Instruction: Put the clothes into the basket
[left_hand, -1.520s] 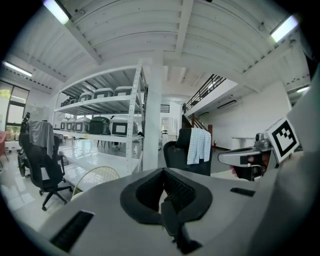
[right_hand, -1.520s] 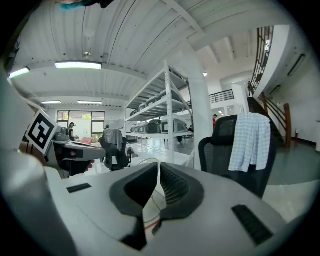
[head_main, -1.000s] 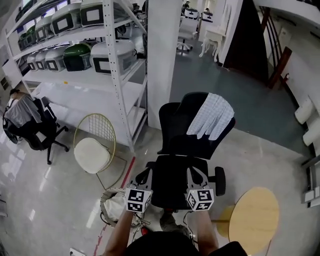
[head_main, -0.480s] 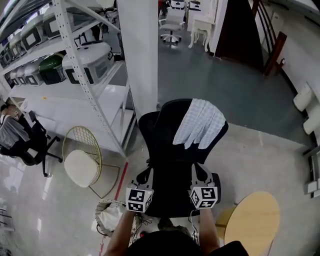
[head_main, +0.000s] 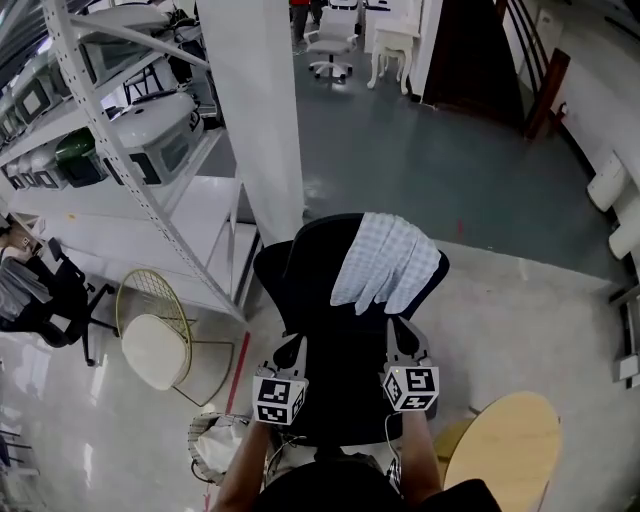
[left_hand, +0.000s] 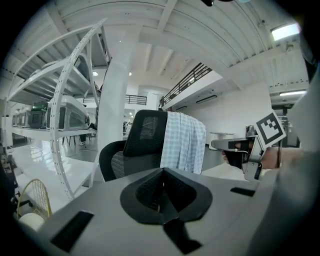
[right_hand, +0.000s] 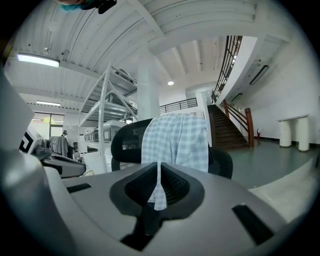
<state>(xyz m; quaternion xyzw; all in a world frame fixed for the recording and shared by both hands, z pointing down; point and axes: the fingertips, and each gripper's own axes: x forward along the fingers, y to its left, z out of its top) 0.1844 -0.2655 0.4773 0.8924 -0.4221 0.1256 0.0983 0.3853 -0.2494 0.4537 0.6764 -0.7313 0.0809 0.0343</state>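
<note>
A pale blue-and-white checked shirt (head_main: 385, 265) is seen draped over the top of the backrest of a black mesh office chair (head_main: 300, 275), on the backrest's right-hand part in the head view. The left gripper (head_main: 290, 348) and right gripper (head_main: 400, 332) are held side by side low over the seat, both pointed at the backrest.

The shirt is found just ahead of the right gripper, not touched by it. The left gripper is aimed more at bare mesh, w/ the cloth off to its right.

- Left gripper (left_hand: 163, 172): jaws are pressed together, nothing btwn them.
- Right gripper (right_hand: 159, 169): jaws are all but closed and empty. The shirt (right_hand: 175, 142) is seen beyond, through the thin slit.

A low wire basket (head_main: 200, 428) w/ something pale inside is seen on the floor at lower left, well apart from the shirt.
</note>
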